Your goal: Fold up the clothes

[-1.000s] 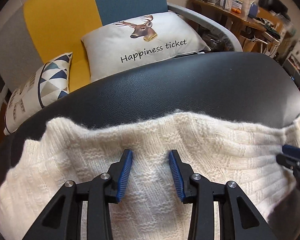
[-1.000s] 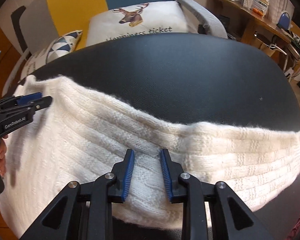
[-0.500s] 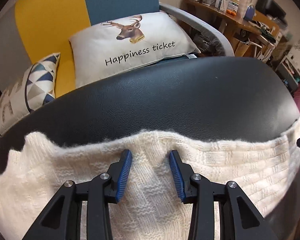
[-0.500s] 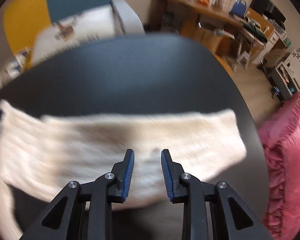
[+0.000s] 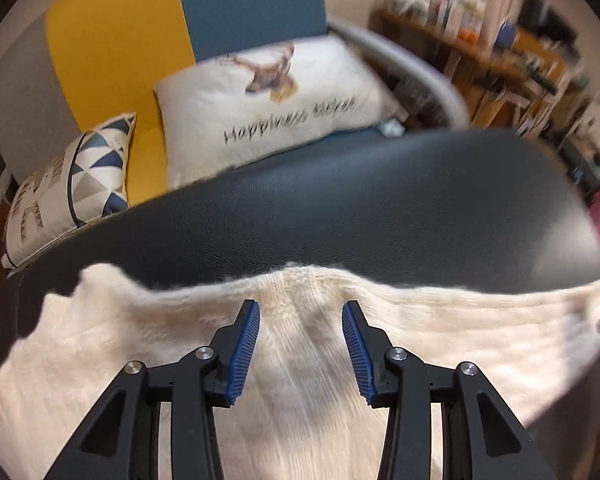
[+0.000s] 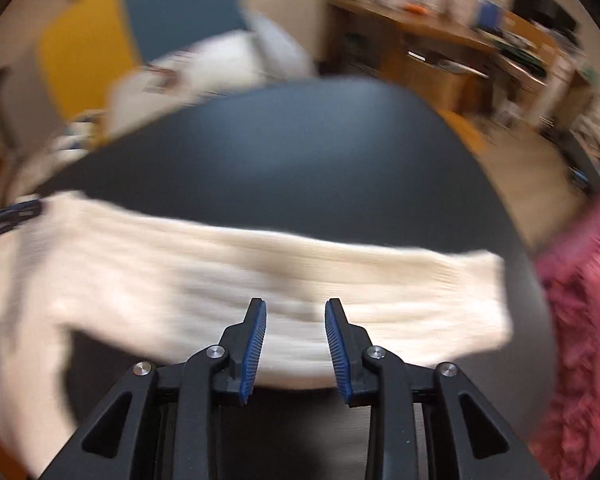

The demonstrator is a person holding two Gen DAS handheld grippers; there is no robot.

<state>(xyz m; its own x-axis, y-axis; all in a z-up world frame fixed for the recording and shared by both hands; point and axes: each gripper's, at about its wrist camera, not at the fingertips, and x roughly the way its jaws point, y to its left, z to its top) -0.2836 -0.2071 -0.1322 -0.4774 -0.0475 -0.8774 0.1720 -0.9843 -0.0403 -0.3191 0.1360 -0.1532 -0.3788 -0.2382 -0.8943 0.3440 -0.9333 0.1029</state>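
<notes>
On top of the black table (image 5: pixel 340 216) lies a cream knit sweater (image 5: pixel 180 360), spread along the table's near edge. Going left to right with the table as reference: behind its far-left corner sits a triangle-pattern cushion (image 5: pixel 76 184), next to it a white deer cushion (image 5: pixel 260 112) w/ lettering, both on a yellow-and-blue sofa (image 5: pixel 116 48) beyond the table's far edge.

Over the sweater's left part, the left gripper (image 5: pixel 300 344) has its jaws spread apart, blue pads on each side of a raised bump of knit; it clamps nothing. In the right wrist view the same gripper shows only as a dark tip at the sweater's left end.

Over the sweater's (image 6: pixel 260 272) near hem toward the table's (image 6: pixel 300 152) right side, the right gripper (image 6: pixel 296 340) is also released, jaws apart w/ fabric visible between them. This view is strongly blurred, so if the pads touch the knit I cannot tell. Past the table's right edge there is pink ruffled fabric (image 6: pixel 580 300), and beyond the far-right corner a wooden desk (image 6: pixel 440 40) w/ clutter, too blurred for details.
</notes>
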